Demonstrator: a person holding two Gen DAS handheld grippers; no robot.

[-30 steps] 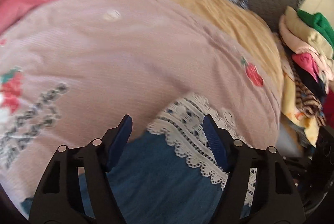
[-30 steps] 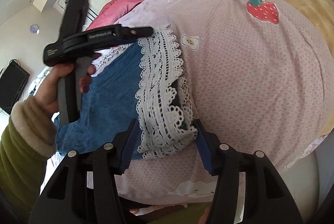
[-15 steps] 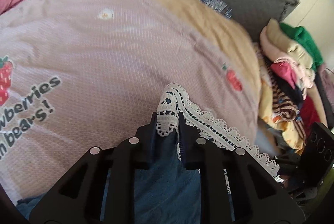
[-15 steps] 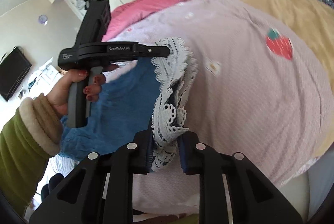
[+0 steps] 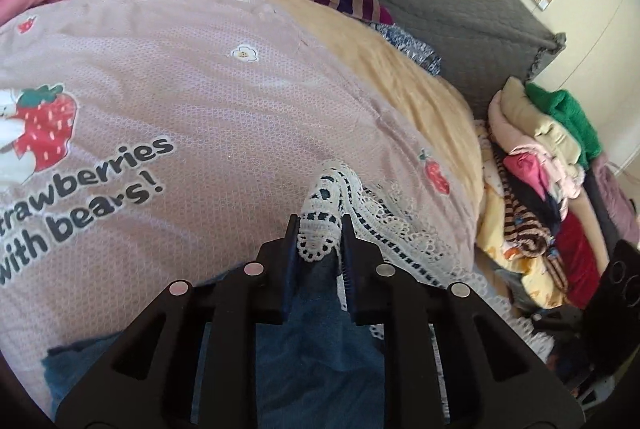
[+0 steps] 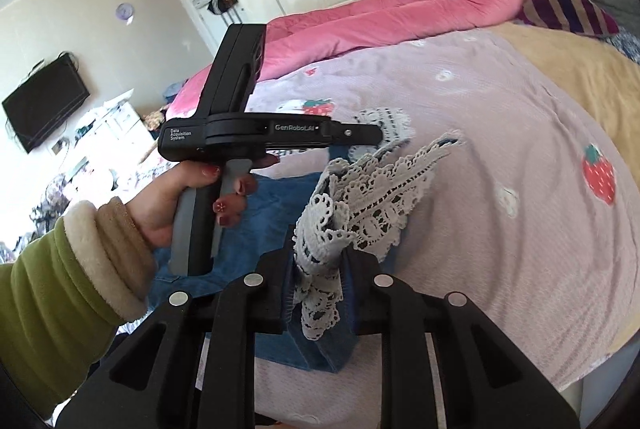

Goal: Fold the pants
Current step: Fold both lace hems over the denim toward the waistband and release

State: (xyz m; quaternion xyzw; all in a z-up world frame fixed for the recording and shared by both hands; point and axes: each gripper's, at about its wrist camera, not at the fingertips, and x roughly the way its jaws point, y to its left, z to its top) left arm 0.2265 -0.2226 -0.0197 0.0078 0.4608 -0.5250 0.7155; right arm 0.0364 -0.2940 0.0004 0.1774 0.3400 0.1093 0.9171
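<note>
The pants (image 5: 320, 345) were blue denim with a broad white lace hem (image 6: 372, 197); the hem end was bunched and lifted off the pink strawberry-print bedspread (image 5: 224, 101), lace folds fanning upward, while the denim behind sagged back onto the bed

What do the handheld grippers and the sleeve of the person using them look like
Both grippers are matte black plastic with silver rivets and blue finger pads: the left gripper and the right gripper. Seen from the right wrist camera, the left one has a grey pistol handle and white "GenRobot.AI" and "Data Acquisition System" lettering. The sleeve is green with a cream fleece cuff.
</note>
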